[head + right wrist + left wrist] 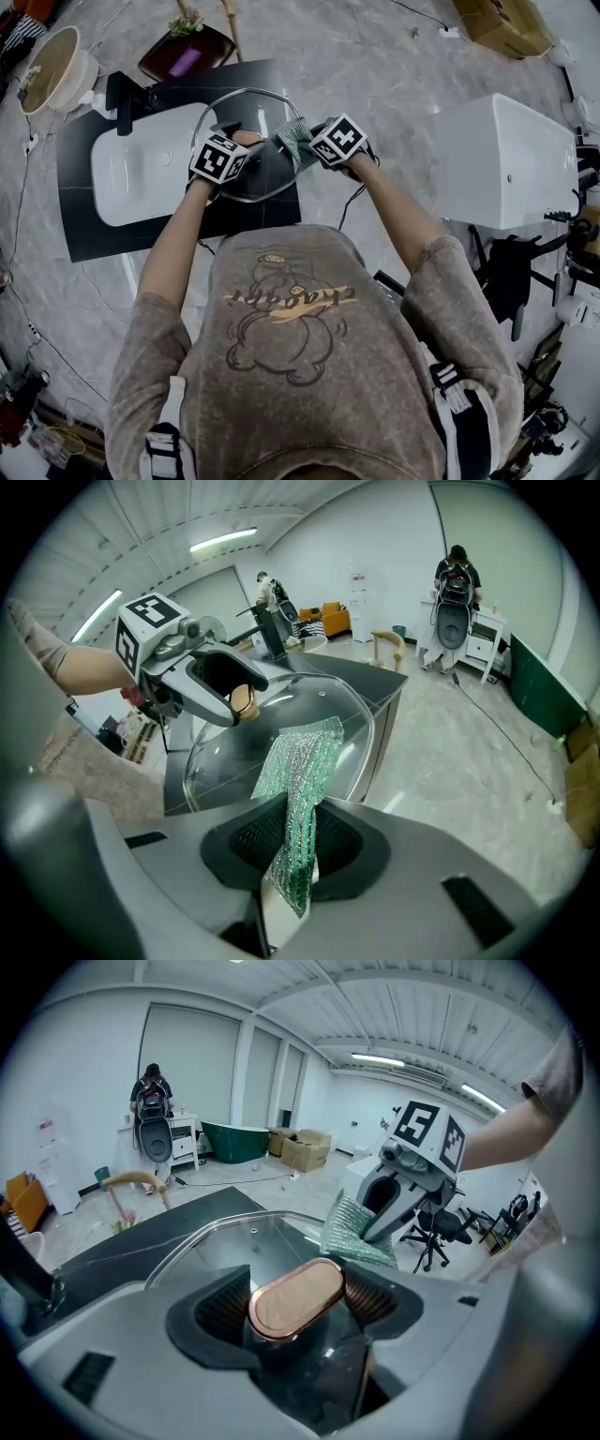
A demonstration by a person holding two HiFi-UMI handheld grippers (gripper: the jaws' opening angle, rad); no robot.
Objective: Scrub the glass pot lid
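Observation:
The glass pot lid (269, 173) is held up over the black counter (89, 225), tilted. My left gripper (242, 141) is shut on the lid's copper-rimmed wooden knob (295, 1299), which sits between the jaws in the left gripper view; the clear lid (239, 1241) stretches beyond it. My right gripper (307, 142) is shut on a green scrubbing cloth (294, 141). In the right gripper view the cloth (302, 771) runs up from the jaws and lies against the lid (352, 719), close to the left gripper (230, 694). The left gripper view shows the cloth (352, 1232) pressed on the lid's far edge under the right gripper (386, 1206).
A white sink (141, 178) with a black faucet (125, 94) is set in the counter below the lid. A white tub (506, 159) stands to the right, a pale bowl (56, 66) and a dark tray (187, 52) at the back left. A person (457, 583) stands far off.

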